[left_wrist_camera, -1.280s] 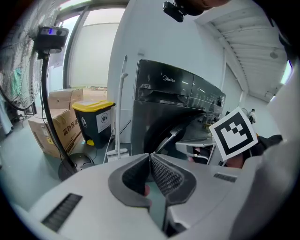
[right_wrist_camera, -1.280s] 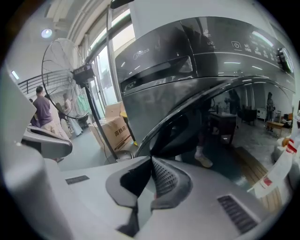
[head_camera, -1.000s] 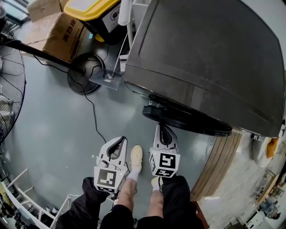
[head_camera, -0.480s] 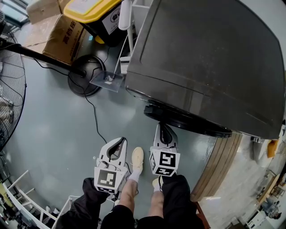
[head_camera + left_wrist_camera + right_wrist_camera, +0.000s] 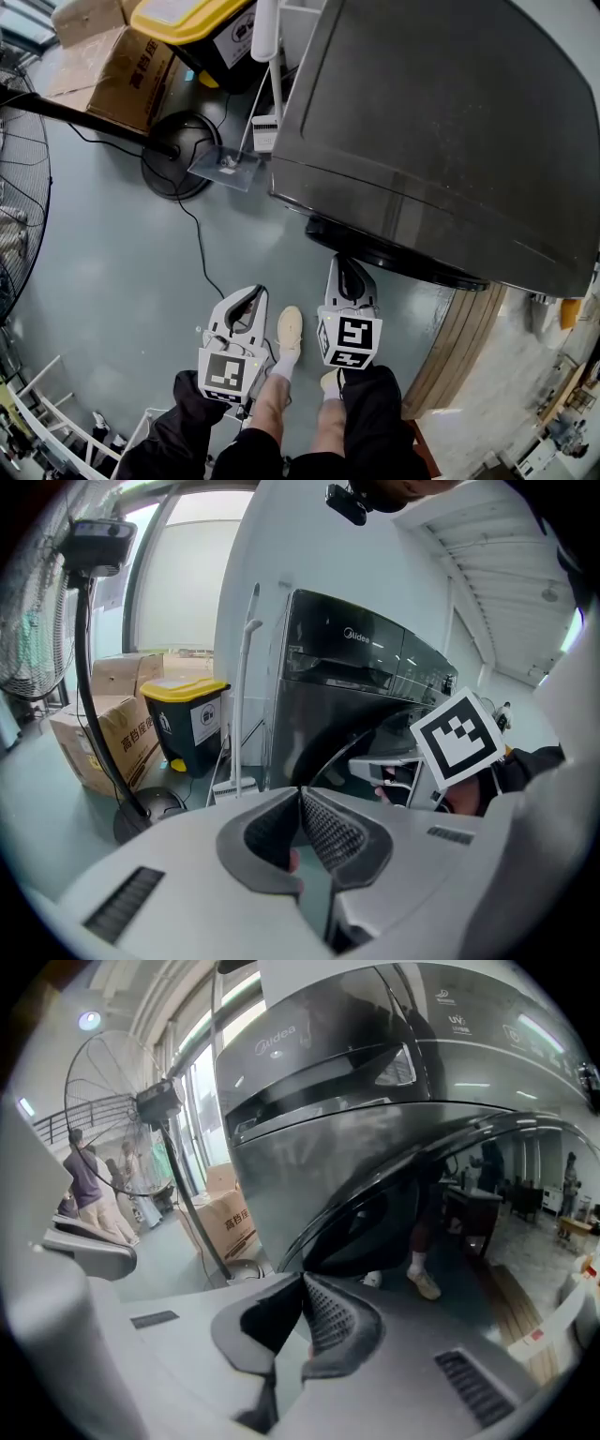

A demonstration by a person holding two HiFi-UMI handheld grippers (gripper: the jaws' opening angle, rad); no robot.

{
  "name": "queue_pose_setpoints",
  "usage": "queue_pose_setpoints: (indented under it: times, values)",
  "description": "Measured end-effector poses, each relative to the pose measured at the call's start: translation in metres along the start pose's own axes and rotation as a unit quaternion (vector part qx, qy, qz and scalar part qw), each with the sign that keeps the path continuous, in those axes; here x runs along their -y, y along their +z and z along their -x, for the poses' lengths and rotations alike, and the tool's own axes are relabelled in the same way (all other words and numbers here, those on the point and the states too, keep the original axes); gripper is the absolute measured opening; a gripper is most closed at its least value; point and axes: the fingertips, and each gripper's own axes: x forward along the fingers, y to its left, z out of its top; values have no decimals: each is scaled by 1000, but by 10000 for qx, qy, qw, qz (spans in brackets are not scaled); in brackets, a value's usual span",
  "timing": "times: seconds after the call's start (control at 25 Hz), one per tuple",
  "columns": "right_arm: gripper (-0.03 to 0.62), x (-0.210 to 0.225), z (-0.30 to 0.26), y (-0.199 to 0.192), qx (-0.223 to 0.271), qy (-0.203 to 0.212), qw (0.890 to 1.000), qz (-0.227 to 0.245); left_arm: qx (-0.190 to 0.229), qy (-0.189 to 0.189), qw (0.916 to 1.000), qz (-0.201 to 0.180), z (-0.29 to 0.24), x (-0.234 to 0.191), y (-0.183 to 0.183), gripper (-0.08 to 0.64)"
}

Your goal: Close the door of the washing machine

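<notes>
item: large dark grey front-loading washing machine (image 5: 431, 122), standing on a grey-blue floor (image 5: 112, 281).
task's thing: round dark glass door (image 5: 394, 255), low on the machine's front; in the head view it jutted out from the front as a dark rim, and the right gripper view showed a dark gap behind its curved edge (image 5: 375, 1213), so it was judged ajar, not latched.
right gripper (image 5: 345, 267): white, with a marker cube; its jaws were pressed together on nothing and pointed at the door's near rim. it sat just beside the rim, but contact could not be told.
left gripper (image 5: 253, 298): white, with a marker cube; its jaws were likewise together and empty. it was held apart from the door, beside the person's pale shoe (image 5: 287, 328).
surroundings: black bin with a yellow lid (image 5: 192, 19), brown cardboard box (image 5: 122, 75) and round black fan base (image 5: 178, 155), all well apart from the door.
step in hand: judged to be the push that shuts the door, barely begun.
method advised: keep the right jaws closed as a blunt pusher, and set them on the rim at the free side, far from the hinge. press squarely towards the machine's front until the latch catches, and avoid sliding across the glass.
caution: keep the left gripper out of the gap.
</notes>
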Motion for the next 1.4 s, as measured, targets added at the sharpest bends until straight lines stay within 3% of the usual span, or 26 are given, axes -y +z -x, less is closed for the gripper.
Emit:
queue_pose_setpoints:
  times: [0.16, 0.32, 0.68, 1.04, 1.4]
  values:
    - [17, -1, -1, -1, 5, -52, 10000, 60, 282, 38, 9995, 111, -1, -3, 4, 29]
    - [17, -2, -2, -3, -20, -62, 10000, -5, -3, 15, 10000, -5, 6, -4, -1, 29]
    - [18, -5, 21, 13, 126, 125, 9997, -192, 191, 157, 9997, -64, 35, 6, 13, 29]
    - [18, -10, 99, 60, 499, 290, 9983, 70, 773, 228, 9963, -282, 94, 47, 69, 29]
    - [18, -4, 238, 135, 1072, 376, 9928, 373, 1356, 165, 9890, -558, 187, 131, 143, 29]
